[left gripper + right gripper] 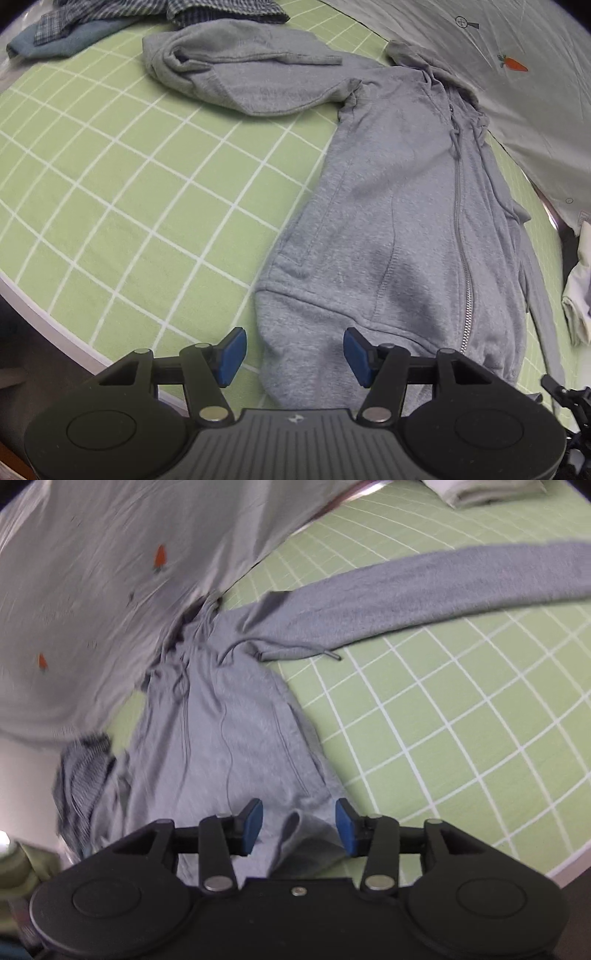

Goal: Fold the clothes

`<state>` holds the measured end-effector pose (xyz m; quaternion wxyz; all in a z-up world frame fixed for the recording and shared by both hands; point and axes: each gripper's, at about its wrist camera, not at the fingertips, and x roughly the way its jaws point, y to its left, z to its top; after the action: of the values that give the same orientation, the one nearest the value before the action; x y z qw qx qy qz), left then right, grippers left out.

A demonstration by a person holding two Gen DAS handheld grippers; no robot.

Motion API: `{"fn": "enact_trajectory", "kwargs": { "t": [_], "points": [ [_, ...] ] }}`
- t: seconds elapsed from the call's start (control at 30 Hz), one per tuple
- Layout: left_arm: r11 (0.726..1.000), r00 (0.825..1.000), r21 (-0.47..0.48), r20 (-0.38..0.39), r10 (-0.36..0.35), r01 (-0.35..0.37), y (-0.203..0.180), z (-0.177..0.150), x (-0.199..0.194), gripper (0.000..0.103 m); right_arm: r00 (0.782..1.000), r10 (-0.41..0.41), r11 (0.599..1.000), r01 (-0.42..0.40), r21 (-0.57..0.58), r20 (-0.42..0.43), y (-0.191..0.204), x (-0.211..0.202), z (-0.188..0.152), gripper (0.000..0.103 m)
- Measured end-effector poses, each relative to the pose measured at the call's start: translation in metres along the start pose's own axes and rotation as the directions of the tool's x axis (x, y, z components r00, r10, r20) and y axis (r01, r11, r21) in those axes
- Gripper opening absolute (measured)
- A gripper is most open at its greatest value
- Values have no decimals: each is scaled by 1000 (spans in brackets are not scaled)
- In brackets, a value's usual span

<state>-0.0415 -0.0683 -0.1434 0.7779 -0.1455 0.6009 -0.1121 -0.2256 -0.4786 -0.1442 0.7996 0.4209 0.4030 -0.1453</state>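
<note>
A grey zip hoodie (399,206) lies front up on a green checked bed sheet (122,192), zipper closed, one sleeve (236,74) bunched out to the far left. My left gripper (295,356) is open, its blue pads either side of the hem's left corner, just above the cloth. In the right wrist view the hoodie (236,731) runs away from me, its other sleeve (424,590) stretched out to the right. My right gripper (299,827) is open over the hem's right corner, with a fold of cloth between the pads.
A grey quilt with carrot prints (517,74) lies past the hoodie's hood and shows in the right wrist view (92,572). A plaid garment and a blue one (74,33) sit at the far left. A white folded item (480,491) lies at the far right. The bed's near edge (48,314) is close.
</note>
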Motion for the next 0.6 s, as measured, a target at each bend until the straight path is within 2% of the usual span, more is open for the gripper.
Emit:
{"fn": "enact_trajectory", "kwargs": {
  "t": [0.1,0.13,0.17,0.2,0.23,0.27,0.3,0.37,0.43,0.47,0.53,0.6],
  "points": [
    [1000,1000,-2,-6,-15,15,-1,-3,2,56,998,-31,999,32,33,-50,-1,12,1,47],
    [1000,1000,-3,-8,-20,20,-2,-4,2,51,997,-41,998,43,43,-67,-2,16,1,45],
    [1000,1000,-4,-10,-25,25,-2,-5,3,28,995,-50,997,55,54,-84,-2,20,1,33],
    [1000,999,-5,-12,-30,30,-3,-6,3,16,993,-60,996,66,64,-101,-2,24,1,24],
    [999,999,-5,-11,-39,39,-3,-6,3,14,992,-65,996,71,49,-104,-2,23,0,8],
    [997,997,-1,11,-78,78,-2,-5,-5,9,992,-70,997,74,29,-103,-2,21,-2,7],
    [993,992,3,32,-119,119,-2,-4,-14,8,992,-76,997,77,9,-102,-1,20,-4,7],
    [973,971,17,60,-229,229,1,1,-40,7,991,-86,996,83,-30,-101,-1,16,-7,6],
    [964,961,20,83,-264,264,7,3,-60,7,991,-96,994,89,-69,-98,0,13,-11,6],
    [971,968,33,82,-238,236,9,2,-62,8,990,-101,992,92,-89,-97,0,11,-13,6],
    [987,990,87,43,-138,134,11,-4,-48,9,989,-111,987,99,-128,-95,1,8,-16,6],
    [994,999,105,-26,-19,22,16,-13,-25,9,988,-121,981,105,-166,-92,2,5,-20,7]
  ]
}}
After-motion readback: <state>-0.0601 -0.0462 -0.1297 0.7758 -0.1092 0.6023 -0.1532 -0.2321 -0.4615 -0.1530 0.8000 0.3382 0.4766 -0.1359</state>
